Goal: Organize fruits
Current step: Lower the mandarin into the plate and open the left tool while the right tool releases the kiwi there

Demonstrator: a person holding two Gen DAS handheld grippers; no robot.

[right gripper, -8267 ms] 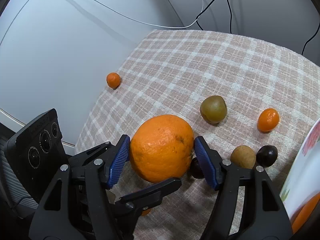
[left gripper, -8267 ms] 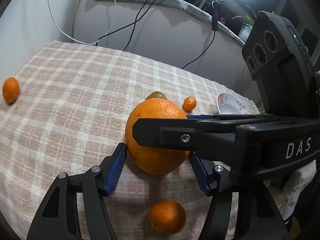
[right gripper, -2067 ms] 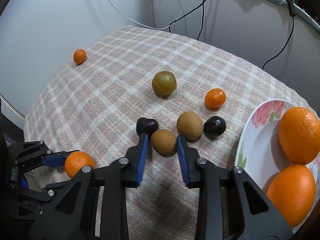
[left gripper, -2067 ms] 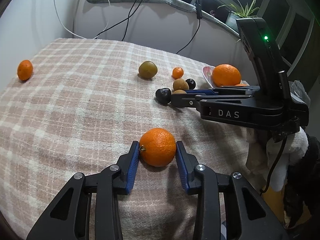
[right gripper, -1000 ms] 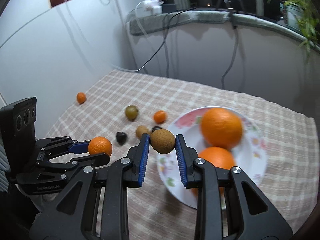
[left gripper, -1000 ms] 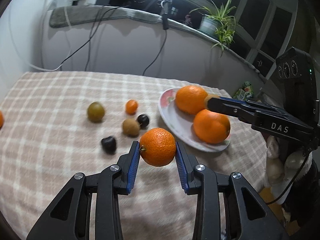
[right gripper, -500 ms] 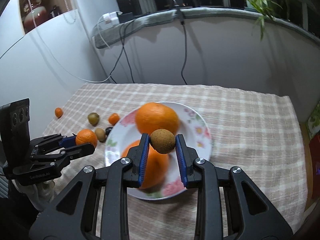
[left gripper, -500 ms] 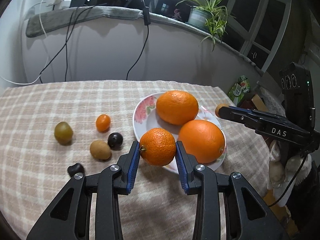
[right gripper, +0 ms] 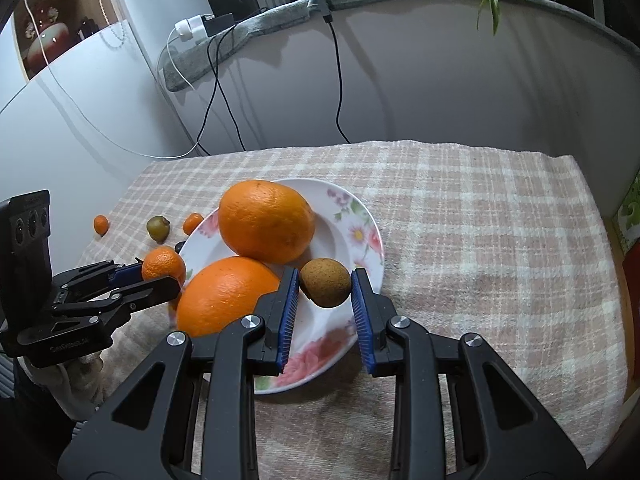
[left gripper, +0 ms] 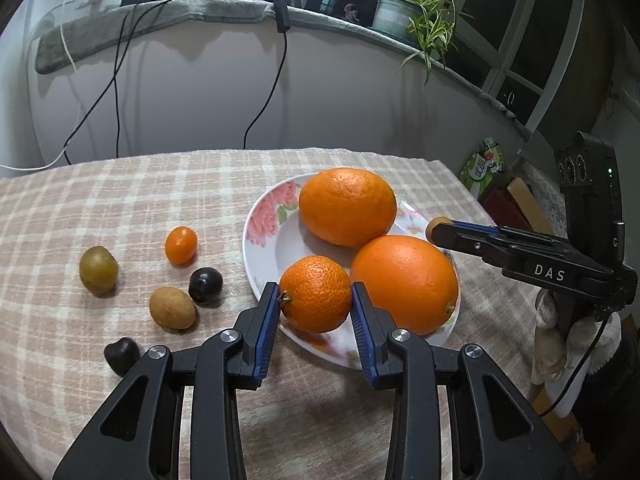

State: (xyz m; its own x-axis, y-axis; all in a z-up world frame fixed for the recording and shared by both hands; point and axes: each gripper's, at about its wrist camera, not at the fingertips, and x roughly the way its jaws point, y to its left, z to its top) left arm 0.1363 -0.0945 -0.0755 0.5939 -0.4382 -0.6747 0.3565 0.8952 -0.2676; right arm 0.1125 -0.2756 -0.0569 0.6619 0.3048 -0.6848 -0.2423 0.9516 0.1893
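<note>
A white flowered plate (left gripper: pixel 267 236) (right gripper: pixel 360 236) on the checked cloth holds two big oranges (left gripper: pixel 347 206) (left gripper: pixel 404 283). My left gripper (left gripper: pixel 315 295) is shut on a small mandarin (left gripper: pixel 316 294), held over the plate's near left rim. My right gripper (right gripper: pixel 325 283) is shut on a small brown fruit (right gripper: pixel 326 282), held above the plate's right part, beside the oranges (right gripper: pixel 266 220) (right gripper: pixel 224 296). In the left wrist view the right gripper (left gripper: pixel 434 229) comes in from the right with the brown fruit's tip showing. In the right wrist view the left gripper (right gripper: pixel 158 274) shows at left with the mandarin (right gripper: pixel 163 264).
Loose on the cloth left of the plate lie a kumquat (left gripper: pixel 181 245), a green-yellow fruit (left gripper: pixel 98 269), a brown fruit (left gripper: pixel 172 307) and two dark fruits (left gripper: pixel 205 285) (left gripper: pixel 121 355). Another small orange fruit (right gripper: pixel 101 224) sits near the far left edge. Cables hang down the wall behind.
Both grippers have carried their fruits across to the plate and slightly lower. The plate and oranges now sit closer under them.
</note>
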